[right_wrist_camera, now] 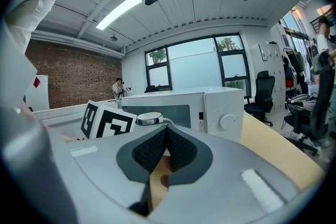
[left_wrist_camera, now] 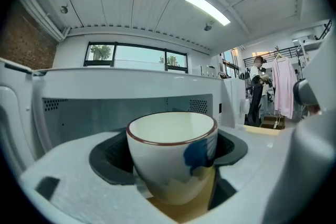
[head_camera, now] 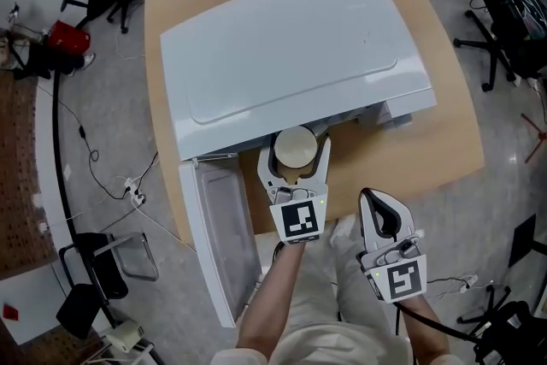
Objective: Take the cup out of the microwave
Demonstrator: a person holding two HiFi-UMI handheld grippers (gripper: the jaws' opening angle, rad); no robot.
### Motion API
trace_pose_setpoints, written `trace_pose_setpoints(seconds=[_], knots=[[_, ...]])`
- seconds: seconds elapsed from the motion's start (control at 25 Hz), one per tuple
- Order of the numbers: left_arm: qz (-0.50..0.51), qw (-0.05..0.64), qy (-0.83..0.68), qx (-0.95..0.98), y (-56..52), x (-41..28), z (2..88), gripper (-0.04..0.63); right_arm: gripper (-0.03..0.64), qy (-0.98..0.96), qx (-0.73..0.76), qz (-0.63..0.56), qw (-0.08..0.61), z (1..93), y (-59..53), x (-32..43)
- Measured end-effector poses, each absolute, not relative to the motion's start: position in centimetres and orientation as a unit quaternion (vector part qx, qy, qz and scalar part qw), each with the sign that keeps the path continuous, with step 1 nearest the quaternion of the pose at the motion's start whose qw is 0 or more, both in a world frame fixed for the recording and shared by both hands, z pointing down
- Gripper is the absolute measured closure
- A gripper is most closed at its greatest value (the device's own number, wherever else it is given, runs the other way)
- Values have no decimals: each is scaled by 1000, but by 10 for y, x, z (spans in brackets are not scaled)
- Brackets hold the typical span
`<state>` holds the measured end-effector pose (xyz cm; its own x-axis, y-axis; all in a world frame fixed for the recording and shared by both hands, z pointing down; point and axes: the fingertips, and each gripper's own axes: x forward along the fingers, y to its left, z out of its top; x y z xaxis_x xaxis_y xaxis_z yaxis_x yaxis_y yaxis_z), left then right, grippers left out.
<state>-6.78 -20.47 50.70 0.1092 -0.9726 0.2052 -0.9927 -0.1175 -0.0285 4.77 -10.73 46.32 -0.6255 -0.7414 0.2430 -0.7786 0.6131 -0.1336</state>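
A white cup (head_camera: 295, 147) with a dark red rim and a blue mark (left_wrist_camera: 173, 157) sits upright between the jaws of my left gripper (head_camera: 297, 151), which is shut on it. It hangs just in front of the white microwave (head_camera: 291, 47), whose cavity (left_wrist_camera: 121, 113) shows right behind it. The microwave door (head_camera: 214, 235) stands swung open at the left. My right gripper (head_camera: 374, 201) is lower right of the cup, off the table's front edge. Its dark pads (right_wrist_camera: 181, 150) are pressed together with nothing between them. The right gripper view also catches the cup (right_wrist_camera: 149, 118) beside the microwave's dial (right_wrist_camera: 227, 121).
The microwave stands on a wooden table (head_camera: 436, 141). Office chairs (head_camera: 504, 21) stand at the right and back, another chair (head_camera: 102, 269) at the lower left. Cables and a plug strip (head_camera: 132, 188) lie on the floor at the left. A red object (head_camera: 67, 37) sits at the far left.
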Motion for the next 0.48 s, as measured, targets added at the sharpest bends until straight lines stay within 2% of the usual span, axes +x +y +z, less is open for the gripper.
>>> trace_pose_setpoints(seconds=[0.32,0.48], knots=[[37,42,-669,741,-160,-55,459,193,611,-898,420,110,74,446,-103,45],[98,-1,-641,761,-135,-48,440,193,611,-897,422,108,68,436,-102,44]])
